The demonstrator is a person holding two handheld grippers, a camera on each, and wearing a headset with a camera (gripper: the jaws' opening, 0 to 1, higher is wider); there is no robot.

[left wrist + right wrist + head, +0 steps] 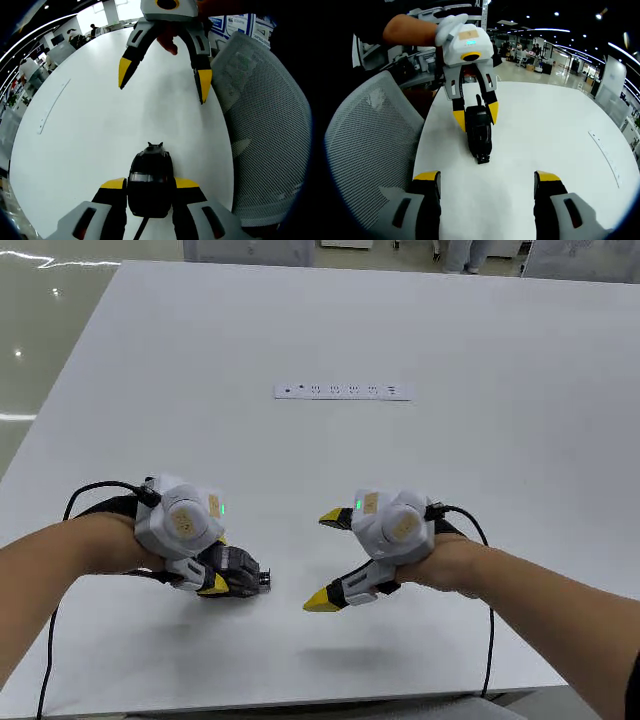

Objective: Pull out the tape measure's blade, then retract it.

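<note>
A black tape measure [240,570] rests low on the white table [320,330] at the near left, with my left gripper [226,578] shut on its case. In the left gripper view the case [150,182] sits between the yellow fingertips [114,184], its blade hook [155,146] at the case mouth and pointing toward the right gripper [163,79]. My right gripper [325,557] hovers open a short way to the right of the tape, nothing between its fingers. In the right gripper view its own gripper [487,176] faces the tape measure [479,132], held by the left gripper [476,117].
A white power strip [343,391] lies across the middle of the table. A grey mesh chair back [265,125] stands at the table's near edge [300,702], also seen as a mesh chair [370,135] in the right gripper view. Cables trail from both grippers.
</note>
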